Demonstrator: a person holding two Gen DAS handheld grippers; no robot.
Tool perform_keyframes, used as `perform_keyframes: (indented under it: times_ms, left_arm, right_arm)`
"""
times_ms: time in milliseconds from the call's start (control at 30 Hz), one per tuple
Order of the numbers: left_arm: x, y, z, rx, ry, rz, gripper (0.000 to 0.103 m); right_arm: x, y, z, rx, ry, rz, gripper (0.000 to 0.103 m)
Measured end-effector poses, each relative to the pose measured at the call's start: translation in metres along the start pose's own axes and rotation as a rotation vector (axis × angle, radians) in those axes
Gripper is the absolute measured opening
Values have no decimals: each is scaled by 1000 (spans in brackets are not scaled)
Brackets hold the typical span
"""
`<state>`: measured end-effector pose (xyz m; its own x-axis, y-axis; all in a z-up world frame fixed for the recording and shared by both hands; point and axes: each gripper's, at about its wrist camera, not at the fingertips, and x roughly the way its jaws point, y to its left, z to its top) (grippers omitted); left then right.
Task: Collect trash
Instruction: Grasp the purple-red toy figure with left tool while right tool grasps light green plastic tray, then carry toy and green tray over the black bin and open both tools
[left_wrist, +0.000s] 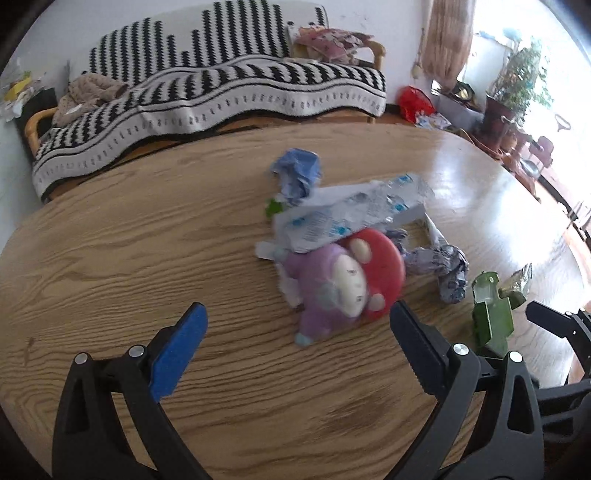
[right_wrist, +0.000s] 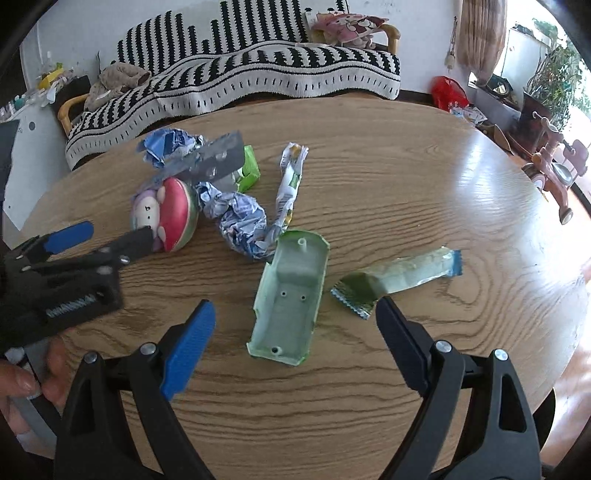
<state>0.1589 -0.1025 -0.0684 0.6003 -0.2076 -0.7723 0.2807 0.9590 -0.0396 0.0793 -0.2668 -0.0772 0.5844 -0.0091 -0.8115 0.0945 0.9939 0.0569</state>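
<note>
Grained oval table (right_wrist: 406, 177) — crumpled wrappers (right_wrist: 242, 218)

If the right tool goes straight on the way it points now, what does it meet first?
Most likely the green plastic shell, lying hollow side up on the table between the open fingers of the right tool. Depth is unclear, so it might touch bare wood just before it.

your round wooden table (right_wrist: 369, 398) carries crumpled wrappers (right_wrist: 242, 218), a green plastic shell (right_wrist: 291, 295), a toy (right_wrist: 166, 214), perhaps a foil packet (right_wrist: 399, 275).
</note>
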Motion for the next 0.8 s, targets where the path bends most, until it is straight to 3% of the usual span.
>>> perform_keyframes:
  times_ms: [300, 500, 567, 600, 633, 800]
  left_arm:
    - [21, -16, 7, -32, 21, -1, 96]
    - [25, -24, 9, -19, 6, 8, 96]
    - [24, -27, 9, -4, -1, 7, 87]
    - [24, -28, 8, 6, 4, 5, 72]
    - [24, -29, 8, 12, 11, 3, 64]
    - [16, -28, 6, 10, 11, -3, 60]
  right_arm:
    - [13, 2, -3, -20, 23, -21, 83]
    - [16, -1, -5, -34, 32, -24, 63]
    - [13, -4, -5, -33, 31, -18, 38]
    - [11, -5, -5, -33, 31, -15, 34]
    - [11, -6, -4, -32, 33, -12, 34]
    - [1, -13, -4, -27, 27, 8, 34]
